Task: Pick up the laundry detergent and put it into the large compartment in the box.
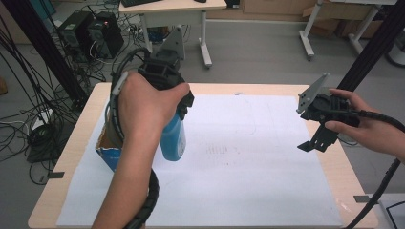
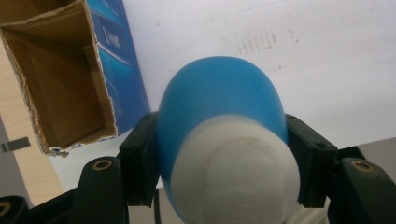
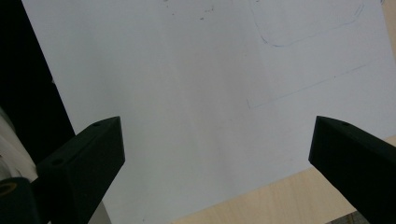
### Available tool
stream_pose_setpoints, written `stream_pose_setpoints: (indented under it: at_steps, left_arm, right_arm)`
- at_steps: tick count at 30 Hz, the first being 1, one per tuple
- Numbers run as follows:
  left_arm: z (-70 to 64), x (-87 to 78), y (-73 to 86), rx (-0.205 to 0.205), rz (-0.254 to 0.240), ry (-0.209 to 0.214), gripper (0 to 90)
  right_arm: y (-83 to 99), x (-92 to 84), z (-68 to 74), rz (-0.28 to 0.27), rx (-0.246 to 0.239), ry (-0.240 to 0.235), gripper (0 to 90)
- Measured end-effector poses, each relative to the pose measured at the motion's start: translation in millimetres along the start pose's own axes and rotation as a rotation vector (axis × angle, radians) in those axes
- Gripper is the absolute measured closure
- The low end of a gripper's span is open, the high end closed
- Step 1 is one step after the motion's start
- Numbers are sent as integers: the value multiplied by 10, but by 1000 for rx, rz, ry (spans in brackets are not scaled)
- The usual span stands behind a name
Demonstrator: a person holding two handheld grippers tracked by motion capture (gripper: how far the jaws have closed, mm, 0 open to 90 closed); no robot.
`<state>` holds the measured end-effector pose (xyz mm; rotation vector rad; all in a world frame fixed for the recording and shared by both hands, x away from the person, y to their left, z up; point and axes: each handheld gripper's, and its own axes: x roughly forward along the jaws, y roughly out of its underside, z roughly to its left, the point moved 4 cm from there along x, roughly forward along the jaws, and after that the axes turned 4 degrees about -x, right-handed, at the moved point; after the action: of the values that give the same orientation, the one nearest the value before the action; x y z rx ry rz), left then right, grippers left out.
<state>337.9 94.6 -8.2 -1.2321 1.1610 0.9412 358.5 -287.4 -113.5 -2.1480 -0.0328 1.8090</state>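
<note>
White paper (image 1: 248, 157) covers the table.
Left gripper (image 2: 223, 161) clamps a blue bottle (image 2: 219, 98) beside the open box (image 2: 60, 79); right gripper (image 3: 215, 163) gapes wide, empty.

Blue bottle (image 1: 173, 138) with white cap, gripped and lifted beside open carton (image 1: 106, 149).

Rounded blue plastic body, matte, topped by a broad white cap (image 2: 236, 175); clamped at the neck between two black fingers (image 2: 139, 158), hanging upright with base downward, clear of the white sheet on the surface. Just beside it, to its left in the high view: a blue cardboard carton, top torn open, plain brown inside, standing upright at the sheet's left edge.
</note>
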Motion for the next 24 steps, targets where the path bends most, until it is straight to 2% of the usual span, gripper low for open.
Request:
stream_pose_setpoints:
  at_steps: [2, 6, 14, 18, 24]
  left_arm:
    - [18, -81, -29, -1, -9, 3, 379]
    - [41, -232, -92, -8, -23, -16, 379]
    - [225, -508, -224, -38, -47, -26, 380]
    - [328, -596, -279, -52, -66, -32, 379]
    - [514, -662, -367, -94, -67, -53, 380]
  right_arm:
    - [-2, -9, -4, -1, 1, 4, 33]
    - [-28, -26, -26, 4, 2, 8, 33]
    - [-98, -2, -57, 10, -4, 6, 33]
    - [-141, -6, -75, 12, -6, 4, 33]
    - [-177, -16, -76, 19, -11, -11, 33]
